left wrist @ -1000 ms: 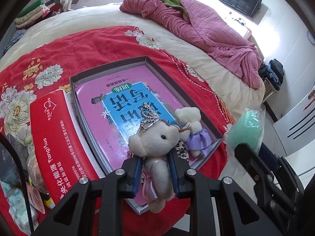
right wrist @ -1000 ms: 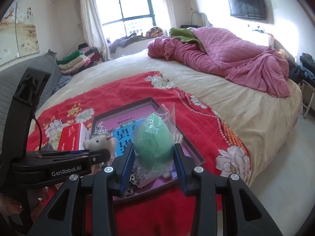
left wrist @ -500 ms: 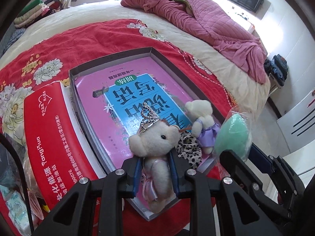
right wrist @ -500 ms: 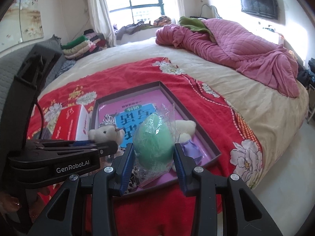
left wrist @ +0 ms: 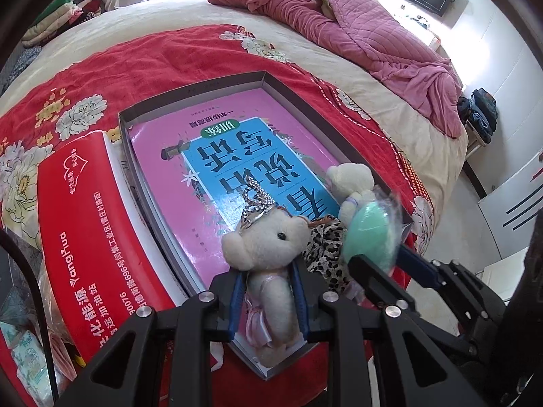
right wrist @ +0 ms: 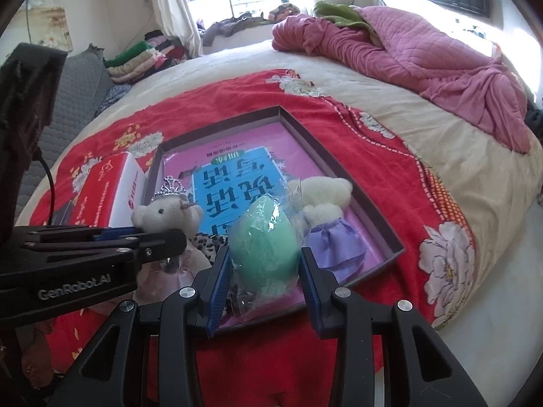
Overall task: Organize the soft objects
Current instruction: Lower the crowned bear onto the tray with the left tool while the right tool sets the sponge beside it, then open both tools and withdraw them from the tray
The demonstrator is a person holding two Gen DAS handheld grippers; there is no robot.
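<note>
My left gripper [left wrist: 268, 281] is shut on a white plush bear with a silver tiara [left wrist: 268, 244], held over the near end of a shallow grey box [left wrist: 190, 90]. My right gripper [right wrist: 263, 264] is shut on a green egg-shaped sponge in clear wrap [right wrist: 264, 240], also over the box's near end; the sponge shows in the left wrist view [left wrist: 368, 234]. A second white bear in a purple dress [right wrist: 325, 210] lies in the box on a pink and blue book [right wrist: 234, 176]. A leopard-print piece [left wrist: 324, 247] lies between the two bears.
A red tissue box [left wrist: 85, 224] lies left of the grey box on the red flowered blanket [right wrist: 339, 118]. A pink quilt [right wrist: 407, 47] is bunched at the bed's far right. Folded clothes [right wrist: 146, 54] are stacked far left. The bed edge and floor are at right.
Both grippers have moved forward and down toward the box, each keeping its hold. The green sponge has come in close beside the purple-dress bear.
</note>
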